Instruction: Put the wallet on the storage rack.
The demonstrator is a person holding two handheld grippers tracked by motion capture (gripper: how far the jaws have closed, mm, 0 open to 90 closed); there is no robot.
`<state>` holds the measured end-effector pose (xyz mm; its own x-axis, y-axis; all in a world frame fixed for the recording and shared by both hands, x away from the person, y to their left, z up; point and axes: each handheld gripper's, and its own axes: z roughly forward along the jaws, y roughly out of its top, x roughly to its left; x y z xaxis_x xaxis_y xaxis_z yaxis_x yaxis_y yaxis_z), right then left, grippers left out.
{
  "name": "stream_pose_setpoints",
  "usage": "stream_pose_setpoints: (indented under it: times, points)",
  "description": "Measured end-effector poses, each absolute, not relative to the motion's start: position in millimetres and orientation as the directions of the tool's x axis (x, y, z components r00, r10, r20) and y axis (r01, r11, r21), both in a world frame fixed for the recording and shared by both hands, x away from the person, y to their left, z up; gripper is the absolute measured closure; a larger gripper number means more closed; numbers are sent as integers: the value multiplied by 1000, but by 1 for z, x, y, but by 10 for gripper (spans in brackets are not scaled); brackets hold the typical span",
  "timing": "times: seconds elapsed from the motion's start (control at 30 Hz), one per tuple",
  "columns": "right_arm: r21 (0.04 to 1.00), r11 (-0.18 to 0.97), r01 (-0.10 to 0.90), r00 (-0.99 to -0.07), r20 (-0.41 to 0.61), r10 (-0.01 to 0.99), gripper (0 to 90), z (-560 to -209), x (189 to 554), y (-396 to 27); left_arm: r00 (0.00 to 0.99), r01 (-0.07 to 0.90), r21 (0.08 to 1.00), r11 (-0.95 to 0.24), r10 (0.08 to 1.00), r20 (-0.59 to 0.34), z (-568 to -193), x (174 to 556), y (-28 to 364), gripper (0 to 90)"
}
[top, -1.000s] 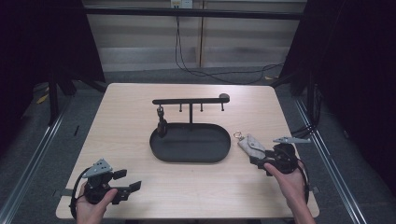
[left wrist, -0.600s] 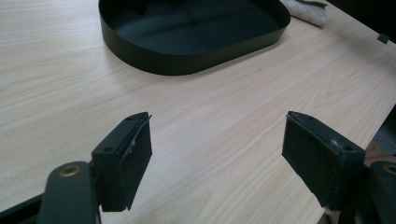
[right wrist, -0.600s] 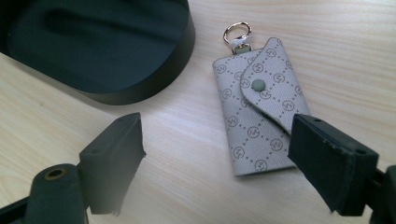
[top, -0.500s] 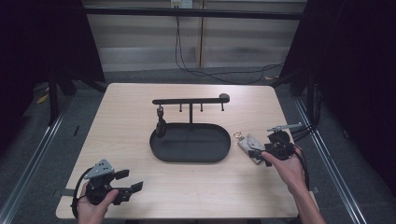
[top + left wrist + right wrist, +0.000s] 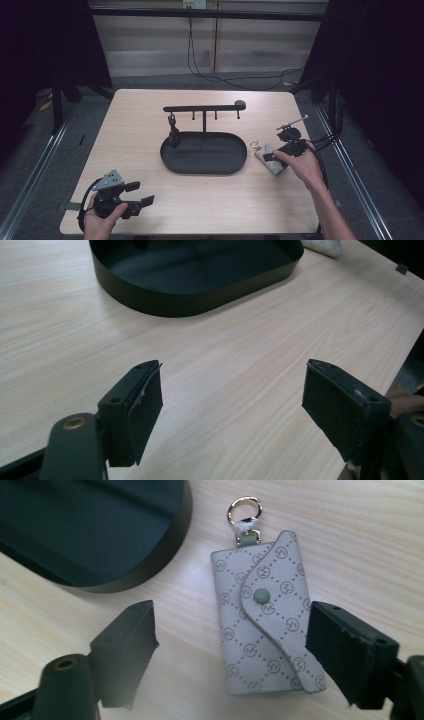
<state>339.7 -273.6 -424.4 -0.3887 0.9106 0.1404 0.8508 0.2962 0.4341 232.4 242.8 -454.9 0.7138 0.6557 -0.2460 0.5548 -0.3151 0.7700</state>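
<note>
A grey patterned key pouch [image 5: 265,615] with a metal ring [image 5: 243,509] lies flat on the table, just right of the black oval tray [image 5: 210,152]. My right gripper [image 5: 232,625] hovers over the pouch [image 5: 277,167]. Its jaws have just been closing a little but stand apart, one on each side of the pouch, and the pads do not press on it. In the high view my right gripper [image 5: 275,156] is at the table's right side. My left gripper [image 5: 141,193] rests near the front left corner, open [image 5: 245,405] with nothing between its jaws.
A black stand with a peg bar [image 5: 204,107] rises at the back of the tray, and a small dark item [image 5: 173,132] hangs from its left peg. The tray's wall [image 5: 190,295] lies ahead of the left gripper. Cables trail from the right gripper off the table's right edge.
My right hand and gripper have shifted away from the front edge, toward the far right. The pouch has stayed on the table. The left gripper has not moved.
</note>
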Motion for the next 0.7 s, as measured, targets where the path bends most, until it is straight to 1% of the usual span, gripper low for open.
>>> stream_pose_setpoints:
  times: [0.13, 0.2, 0.4, 0.53, 0.7]
  points:
    - [418, 297, 858, -388, 151, 909, 183, -426, 350, -273, 719, 555, 766, -324, 650, -246, -456, 233, 240, 238]
    - [405, 301, 864, -382, 135, 914, 179, -426, 353, -272, 722, 556, 762, -331, 647, -245, -456, 233, 239, 238]
    - [343, 326, 881, -387, 124, 914, 180, -434, 368, -270, 732, 538, 770, -342, 642, -227, -455, 231, 238, 238]
    - [275, 351, 895, -389, 99, 916, 184, -447, 374, -269, 733, 538, 770, -344, 642, -226, -455, 232, 238, 238]
    - [256, 341, 905, -374, 95, 922, 196, -453, 380, -273, 732, 540, 766, -347, 644, -224, -456, 231, 237, 238]
